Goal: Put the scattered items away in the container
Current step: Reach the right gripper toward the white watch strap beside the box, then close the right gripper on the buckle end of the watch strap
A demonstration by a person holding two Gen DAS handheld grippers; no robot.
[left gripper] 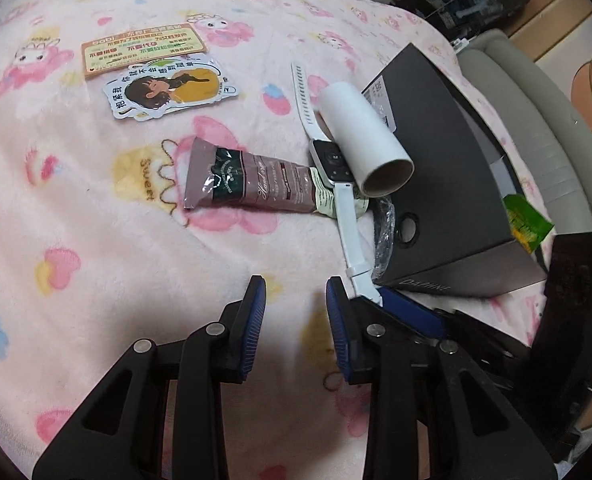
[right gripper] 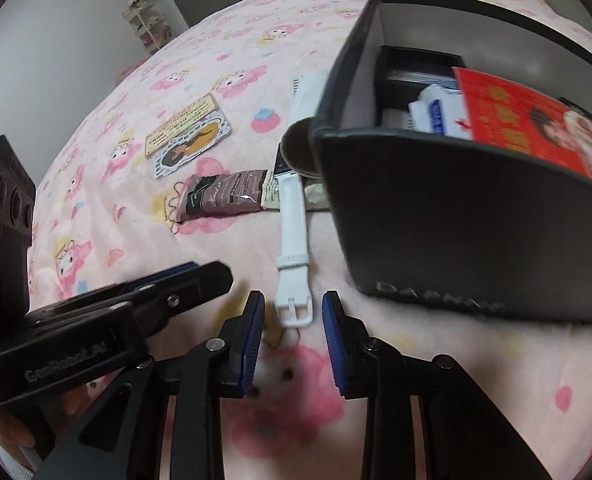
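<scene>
Right hand-held gripper [right gripper: 294, 320] hovers spread wide, empty, around the buckle end of the white watch [right gripper: 292, 216] at lower centre. I'd pinch the strap squarely, then lift slowly toward the black box [right gripper: 455, 220] at right; the watch face sits under the paper roll [left gripper: 363, 136]. Left hand-held gripper [left gripper: 296, 300] is released too.

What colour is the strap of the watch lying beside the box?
White. The watch strap shows best in the right wrist view, its buckle end lying between the open right gripper's fingers.

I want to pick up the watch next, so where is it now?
The watch lies on the blanket, between the hand-cream tube and the black box, its face partly under the paper roll.
</scene>
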